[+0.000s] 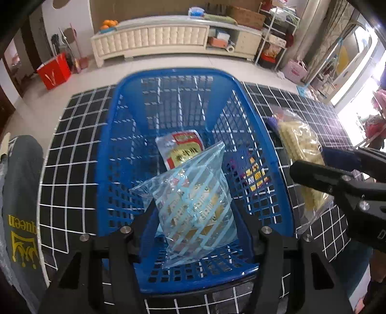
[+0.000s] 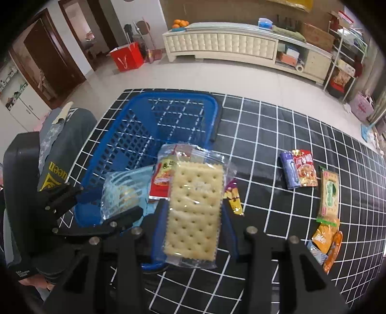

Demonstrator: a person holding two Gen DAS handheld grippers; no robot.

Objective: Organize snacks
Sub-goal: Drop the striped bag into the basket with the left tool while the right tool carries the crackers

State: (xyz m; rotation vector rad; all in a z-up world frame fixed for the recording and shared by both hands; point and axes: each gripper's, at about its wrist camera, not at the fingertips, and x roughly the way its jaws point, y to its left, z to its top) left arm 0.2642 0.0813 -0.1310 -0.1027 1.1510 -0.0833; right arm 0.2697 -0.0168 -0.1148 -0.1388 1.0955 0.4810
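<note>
The table is covered with a black cloth [image 2: 277, 135] with a white grid, and behind it is a pale tiled floor and a long cream cabinet [image 2: 241, 46] along the wall, with oranges [image 2: 180, 23] on its left end. A red paper bag [image 2: 126, 59] stands on the floor left of the cabinet.

On the left part of the cloth is a blue plastic basket [image 1: 108, 154], rectangular, with perforated walls and floor. A red and white pouch [image 1: 179, 147] lies flat on its floor. The left gripper [image 1: 193, 217] pinches a clear bag with pale blue stripes [image 1: 193, 200] and holds it inside the basket, near the close wall; the bag stands almost upright, its long axis going up and away.

To the right, the right gripper [image 2: 193, 231] is pressed on a clear crinkly packet of square crackers [image 2: 195, 207], beside the right rim of the basket. Its long axis points away from the camera, and the crackers are pale yellow with small holes.

Further right, flat on the cloth, lie a purple pack [image 2: 289, 172], a red pack [image 2: 305, 167], a long green and beige pack [image 2: 329, 193], and orange packets [image 2: 325, 239] whose number I cannot tell.
</note>
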